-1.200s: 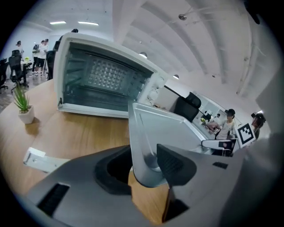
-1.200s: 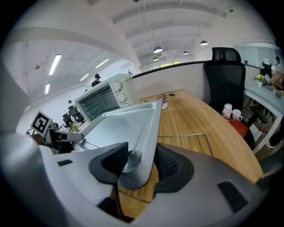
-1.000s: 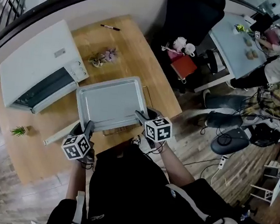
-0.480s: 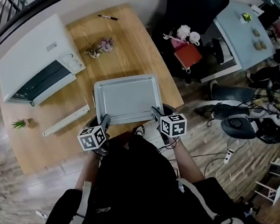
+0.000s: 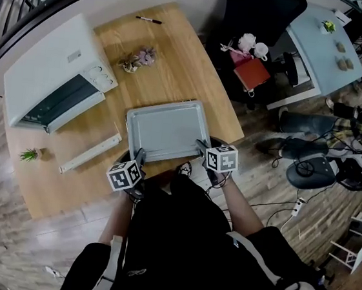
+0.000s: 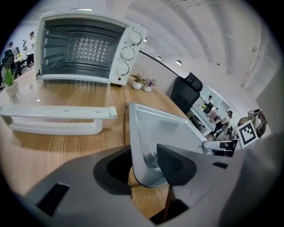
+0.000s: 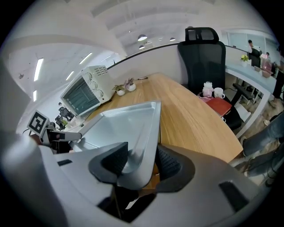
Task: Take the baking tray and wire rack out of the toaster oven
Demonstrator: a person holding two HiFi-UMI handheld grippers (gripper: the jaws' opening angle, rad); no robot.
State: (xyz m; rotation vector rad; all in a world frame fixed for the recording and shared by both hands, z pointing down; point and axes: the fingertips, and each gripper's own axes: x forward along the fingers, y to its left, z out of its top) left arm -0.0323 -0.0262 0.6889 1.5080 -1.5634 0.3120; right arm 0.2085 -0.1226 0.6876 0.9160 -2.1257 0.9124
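Note:
I hold the grey baking tray (image 5: pixel 163 129) by its two near corners, low over the near edge of the wooden table (image 5: pixel 196 71). My left gripper (image 5: pixel 138 158) is shut on the near left corner of the tray (image 6: pixel 164 133), its rim between the pads. My right gripper (image 5: pixel 201 147) is shut on the near right corner of the tray (image 7: pixel 120 124). A thin wire of the wire rack (image 6: pixel 124 126) shows just under the tray's left edge. At the table's far left stands the white toaster oven (image 5: pixel 52 74) with its glass door down, and the door's white handle (image 5: pixel 89 153) points my way.
A small dried-flower ornament (image 5: pixel 137 58) and a black marker (image 5: pixel 148 20) lie at the back of the table. A tiny potted plant (image 5: pixel 29 154) sits at the left edge. A black office chair (image 5: pixel 261 14) and a red stool with cups (image 5: pixel 251 71) stand to the right.
The tray has come away from the oven, toward me and lower, with both grippers still holding its near corners. The oven's door handle now lies apart from the tray, to its left.

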